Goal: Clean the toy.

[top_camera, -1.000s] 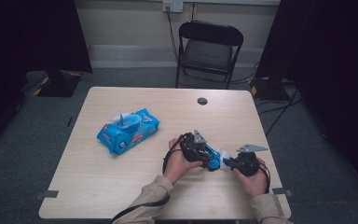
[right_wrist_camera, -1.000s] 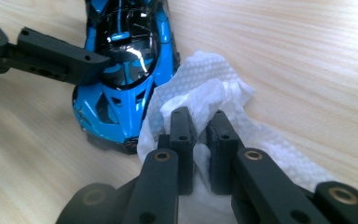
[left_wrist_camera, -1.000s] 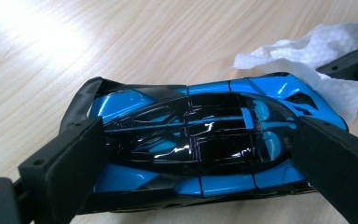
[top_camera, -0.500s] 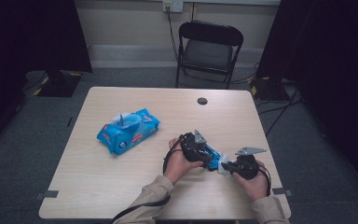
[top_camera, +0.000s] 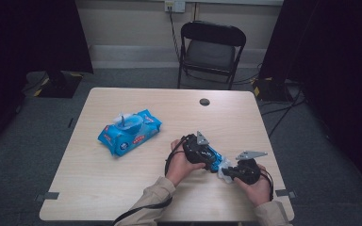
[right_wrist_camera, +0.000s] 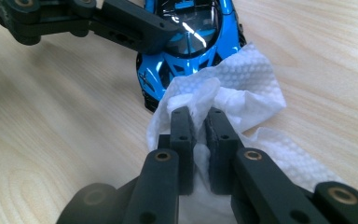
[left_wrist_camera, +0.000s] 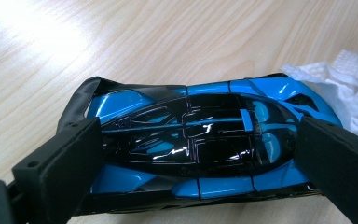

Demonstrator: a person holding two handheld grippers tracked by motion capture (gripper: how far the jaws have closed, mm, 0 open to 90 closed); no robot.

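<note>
Clamping the toy car (left_wrist_camera: 191, 149) across its sides, the left gripper (top_camera: 202, 153) holds it on the table (top_camera: 122, 197), jaws pressed to the blue body. Right gripper (right_wrist_camera: 199, 116), jaws nearly together, pinches a white wipe (right_wrist_camera: 242, 88) whose free fold touches the car's nose. Car sits at the table's near right part, well apart from the blue wipe pack (top_camera: 129, 132) to its left. Black disc (top_camera: 204, 101) lies beyond the car, toward the far edge.
</note>
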